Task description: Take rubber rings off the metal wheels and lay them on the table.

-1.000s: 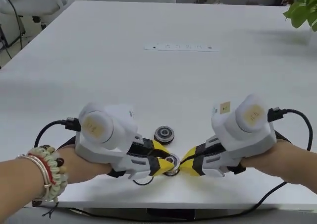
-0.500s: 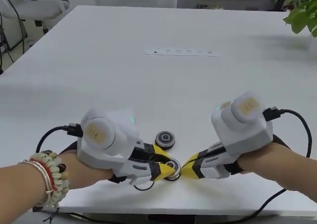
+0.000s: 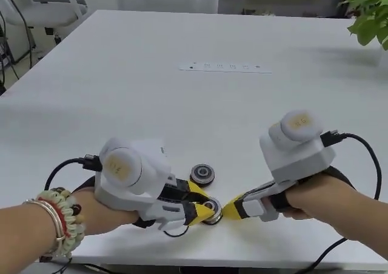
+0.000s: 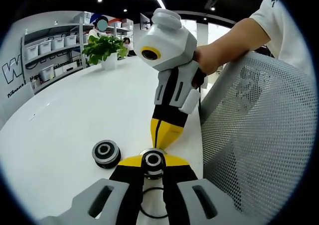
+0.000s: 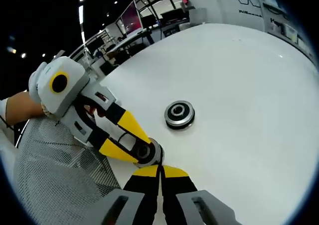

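Gripping metal wheel (image 4: 153,160) in left tool (image 3: 205,211) at near edge of table (image 3: 182,104), jaws narrow on its sides. Same hold as a second ago.

Seeing thin black loop (image 4: 147,214) flat on table under that tool, likely a rubber ring already off.

Pressing right tool (image 5: 159,172) against the wheel's rim, jaws closed tip to tip. Can't tell if rubber is nipped between them.

Changed: right tool body pitched up steeper over the last second, tips kept at the wheel. Reads as start of the peel, nothing visibly free yet.

Just beyond: second wheel (image 3: 202,174) flat on table, dark band on, unmoved, next in line.

Far off: white strip (image 3: 225,67), irrelevant.
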Motion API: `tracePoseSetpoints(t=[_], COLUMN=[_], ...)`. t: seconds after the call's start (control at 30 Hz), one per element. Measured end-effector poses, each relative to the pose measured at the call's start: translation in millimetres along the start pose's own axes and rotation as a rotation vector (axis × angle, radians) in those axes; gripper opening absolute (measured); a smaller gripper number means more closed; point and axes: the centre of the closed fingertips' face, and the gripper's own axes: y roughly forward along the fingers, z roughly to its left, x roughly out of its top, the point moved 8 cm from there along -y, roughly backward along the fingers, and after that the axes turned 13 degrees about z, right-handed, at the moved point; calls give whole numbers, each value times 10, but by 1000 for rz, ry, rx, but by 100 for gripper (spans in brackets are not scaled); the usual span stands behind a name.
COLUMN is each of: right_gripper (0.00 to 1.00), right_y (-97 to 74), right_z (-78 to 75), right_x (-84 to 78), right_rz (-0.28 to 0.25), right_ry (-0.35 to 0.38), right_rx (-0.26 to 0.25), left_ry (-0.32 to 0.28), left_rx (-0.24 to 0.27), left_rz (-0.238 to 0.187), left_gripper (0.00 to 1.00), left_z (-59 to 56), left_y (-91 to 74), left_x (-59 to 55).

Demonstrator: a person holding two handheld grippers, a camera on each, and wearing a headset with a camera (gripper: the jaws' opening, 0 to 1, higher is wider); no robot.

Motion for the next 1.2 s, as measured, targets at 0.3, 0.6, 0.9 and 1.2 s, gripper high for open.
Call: tracePoseSetpoints(t=[0.3,0.6,0.9,1.2], right_gripper=[0,0,0,0], right_y=[-20,-74,-98,-118], right_z=[7,8,68,144], right_x=[-7,37,40,71], right_rz=[-17,-70,-73,-79], right_ry=[29,54,39,13], right_rx=[22,37,28,31], left_ry=[2,4,5,5], left_rx=[2,-2,1,1], left_rz=[2,0,2,3], left_gripper=[8,8,8,8], left_z=[-3,-10,-13,-11], left_y=[-1,3,1,0], left_x=[2,7,8,5])
